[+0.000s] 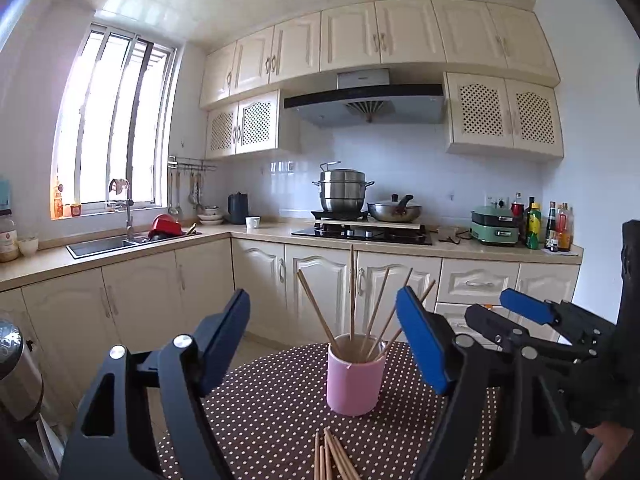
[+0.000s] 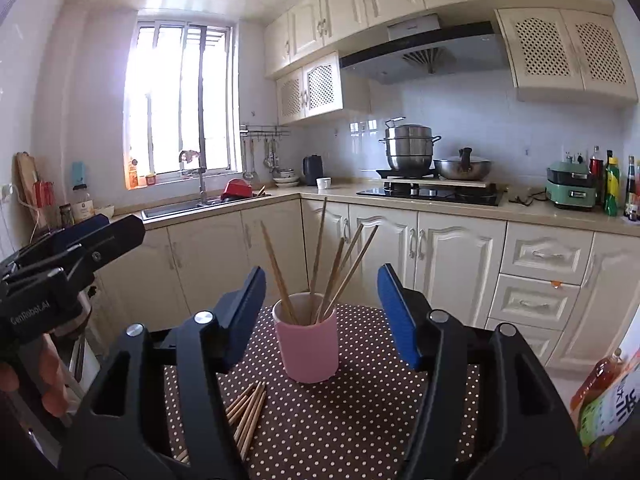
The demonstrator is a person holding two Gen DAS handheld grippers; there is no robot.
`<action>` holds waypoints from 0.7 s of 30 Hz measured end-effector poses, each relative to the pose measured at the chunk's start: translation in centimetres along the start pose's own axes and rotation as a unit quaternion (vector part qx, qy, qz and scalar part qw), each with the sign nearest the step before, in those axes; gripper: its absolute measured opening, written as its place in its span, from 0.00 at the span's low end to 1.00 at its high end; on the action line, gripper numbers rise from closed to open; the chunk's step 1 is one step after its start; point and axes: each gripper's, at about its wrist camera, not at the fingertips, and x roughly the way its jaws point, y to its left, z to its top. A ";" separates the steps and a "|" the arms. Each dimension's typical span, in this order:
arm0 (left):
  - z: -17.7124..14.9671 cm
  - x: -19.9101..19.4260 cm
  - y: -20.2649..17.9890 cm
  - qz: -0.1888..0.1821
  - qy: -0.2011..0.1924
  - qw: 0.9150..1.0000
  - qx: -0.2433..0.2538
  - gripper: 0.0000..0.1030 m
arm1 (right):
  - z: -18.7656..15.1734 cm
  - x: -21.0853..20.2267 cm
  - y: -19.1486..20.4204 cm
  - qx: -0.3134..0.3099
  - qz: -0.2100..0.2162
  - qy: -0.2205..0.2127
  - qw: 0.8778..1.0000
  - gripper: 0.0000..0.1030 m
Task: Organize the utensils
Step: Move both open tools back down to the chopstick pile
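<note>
Chopsticks (image 2: 320, 264) stand fanned in the pink cup (image 2: 308, 346) at the middle of the dotted worktop (image 2: 360, 420), ends up so they stay sorted and easy to pull, while a loose bundle (image 2: 248, 412) lies flat just in front of the cup, probably next to go in. Left gripper (image 1: 324, 340) and right gripper (image 2: 322, 312) both hover before the cup, fingers spread, pinching nothing.

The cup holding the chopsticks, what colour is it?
Pink; the cup shows best in the right wrist view.
</note>
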 end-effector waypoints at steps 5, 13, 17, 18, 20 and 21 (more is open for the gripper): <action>-1.9 0.0 1.6 0.007 0.037 0.999 -0.005 0.72 | -1.4 0.0 0.7 -0.008 0.014 0.033 0.999 0.56; -6.9 4.5 5.6 -0.019 0.194 0.980 -0.049 0.72 | -5.7 2.1 1.2 -0.010 0.029 0.113 0.993 0.56; -9.8 7.3 6.9 0.015 0.269 0.961 -0.060 0.72 | -7.7 3.7 1.4 -0.011 0.032 0.157 0.987 0.56; -10.5 8.0 7.2 0.009 0.291 0.954 -0.066 0.72 | -8.2 4.0 1.4 -0.009 0.033 0.164 0.986 0.56; -12.1 9.4 7.6 -0.007 0.331 0.940 -0.082 0.57 | -9.2 4.7 1.6 -0.005 0.038 0.189 0.981 0.56; -12.9 10.1 7.6 -0.018 0.350 0.933 -0.085 0.53 | -9.7 4.9 1.5 -0.002 0.039 0.198 0.979 0.56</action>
